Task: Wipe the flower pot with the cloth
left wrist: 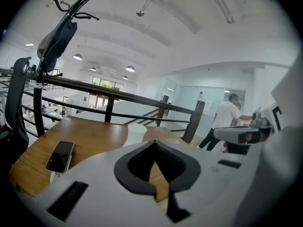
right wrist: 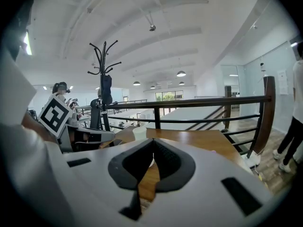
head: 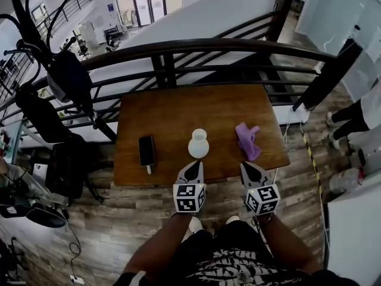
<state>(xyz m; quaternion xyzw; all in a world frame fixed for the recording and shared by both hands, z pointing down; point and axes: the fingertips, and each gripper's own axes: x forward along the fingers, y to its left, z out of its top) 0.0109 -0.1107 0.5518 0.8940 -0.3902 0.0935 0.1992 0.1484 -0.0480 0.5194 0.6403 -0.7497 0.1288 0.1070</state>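
Head view suggests wiping hasn't begun: my left gripper (head: 194, 164) and right gripper (head: 247, 166), both clenched empty, hover near the flower pot (head: 199, 143); the cloth (head: 247, 140) lies untouched beside it.

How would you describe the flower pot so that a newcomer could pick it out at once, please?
Find the wooden table by the dark railing. Near its front edge the flower pot stands between a black phone on its left and a purple cloth on its right. It alone is white, rounded and upright.
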